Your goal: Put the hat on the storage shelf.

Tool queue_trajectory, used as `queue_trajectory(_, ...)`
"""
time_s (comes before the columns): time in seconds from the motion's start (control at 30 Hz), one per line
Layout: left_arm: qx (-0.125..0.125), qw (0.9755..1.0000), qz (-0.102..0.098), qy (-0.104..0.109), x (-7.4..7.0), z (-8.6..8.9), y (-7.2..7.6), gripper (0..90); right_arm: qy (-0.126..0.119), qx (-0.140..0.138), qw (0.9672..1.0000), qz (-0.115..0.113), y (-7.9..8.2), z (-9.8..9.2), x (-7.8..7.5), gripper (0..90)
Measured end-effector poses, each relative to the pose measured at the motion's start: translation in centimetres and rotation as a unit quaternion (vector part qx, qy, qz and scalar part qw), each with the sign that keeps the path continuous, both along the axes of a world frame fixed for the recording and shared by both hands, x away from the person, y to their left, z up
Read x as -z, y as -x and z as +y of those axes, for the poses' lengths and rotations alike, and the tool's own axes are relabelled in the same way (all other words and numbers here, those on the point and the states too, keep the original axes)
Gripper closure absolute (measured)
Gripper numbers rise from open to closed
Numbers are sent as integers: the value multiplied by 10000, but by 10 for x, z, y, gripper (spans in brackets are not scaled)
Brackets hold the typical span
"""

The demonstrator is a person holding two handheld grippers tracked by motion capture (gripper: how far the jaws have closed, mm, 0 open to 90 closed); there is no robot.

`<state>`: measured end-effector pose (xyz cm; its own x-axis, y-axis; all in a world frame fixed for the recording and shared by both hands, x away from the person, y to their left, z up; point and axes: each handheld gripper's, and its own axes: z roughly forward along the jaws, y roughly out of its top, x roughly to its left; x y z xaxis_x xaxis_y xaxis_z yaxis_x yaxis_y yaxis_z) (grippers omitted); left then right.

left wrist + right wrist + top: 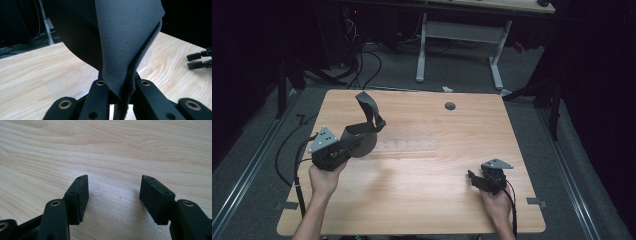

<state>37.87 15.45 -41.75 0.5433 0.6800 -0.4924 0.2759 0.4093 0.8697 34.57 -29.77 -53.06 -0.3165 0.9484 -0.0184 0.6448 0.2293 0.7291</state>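
over the left half of the wooden bench [427, 165], the left claw [354, 139] was clamped on a piece of grey felt-like cloth [367, 117], held up off the surface. from above, the cloth rose out of the claw's tip and curled up and back in a strip, its free end standing higher and farther from the person than the claw itself. a dark rounded part of the same piece hung just beside the claw's tip, above the wood.

along the left claw's own camera, the cloth [125, 45] stood doubled between the two black jaws, its folded edges pinched right at the pads and running down between them, while the rest spread upward and widened. behind and below it lay a clear plastic ruler [72, 80] flat on the bench, apart from the cloth.

near the right front corner, the right claw [479, 181] sat low over the bench in the person's right hand [498, 202], well apart from the cloth. its jaws stood wide, with bare wood [112, 195] between the pads and nothing in them.

a small dark round hole [450, 106] sat in the bench top toward the far edge.
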Motion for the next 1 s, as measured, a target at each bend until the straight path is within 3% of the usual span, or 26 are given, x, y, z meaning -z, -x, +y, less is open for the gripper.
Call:
queue_trajectory(0.4, -192, 9995, -214, -156, -1, 0, -17, 860, -6, 0, 10000, 9, 1, 0, 0, 404)
queue_trajectory(1.0, -492, 9981, -123, -352, 10, 9, -39, 860, 1, -19, 10000, -6, 0, 0, 0, 401)
